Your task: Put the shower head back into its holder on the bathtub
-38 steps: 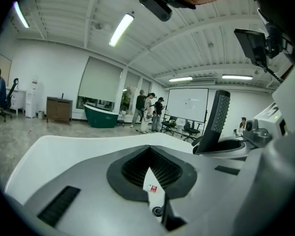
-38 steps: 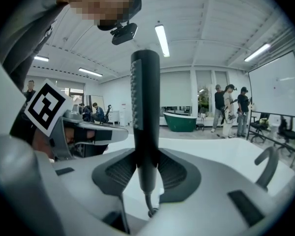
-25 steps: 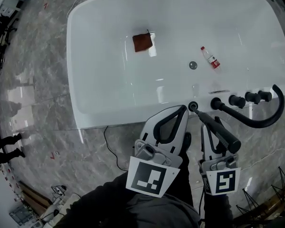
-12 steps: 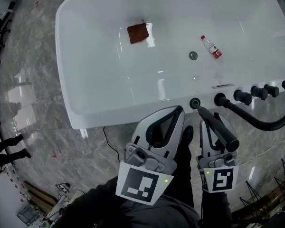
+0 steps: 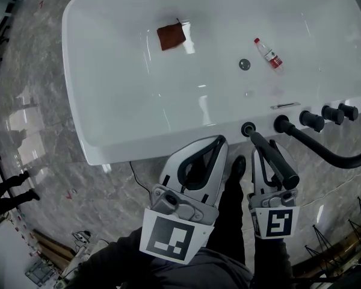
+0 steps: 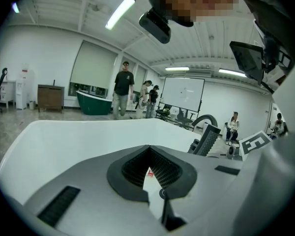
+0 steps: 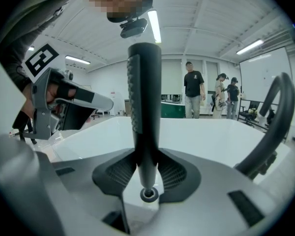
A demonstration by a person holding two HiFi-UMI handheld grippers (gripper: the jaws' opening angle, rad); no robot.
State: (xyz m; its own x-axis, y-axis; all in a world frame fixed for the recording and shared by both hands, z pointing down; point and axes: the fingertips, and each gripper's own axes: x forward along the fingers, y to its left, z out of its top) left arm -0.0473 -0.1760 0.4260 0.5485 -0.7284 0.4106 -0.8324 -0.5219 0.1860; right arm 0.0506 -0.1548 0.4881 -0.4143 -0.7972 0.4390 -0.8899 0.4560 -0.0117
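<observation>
The black shower head is a long wand, and my right gripper is shut on its handle. It stands upright between the jaws in the right gripper view, shower head, right gripper. Its lower end points at the round black holder on the near rim of the white bathtub, almost touching it. That holder shows as a ring just beyond the wand's tip. My left gripper hangs beside it on the left, shut and empty. In its own view the left gripper faces the tub.
A curved black spout and black knobs sit on the rim right of the holder. Inside the tub lie a brown cloth, a small plastic bottle and the drain. A cable trails on the marble floor. People stand far behind.
Both grippers have sunk a little at the tub's near rim. The wand stays in the right gripper with its lower end by the holder.
</observation>
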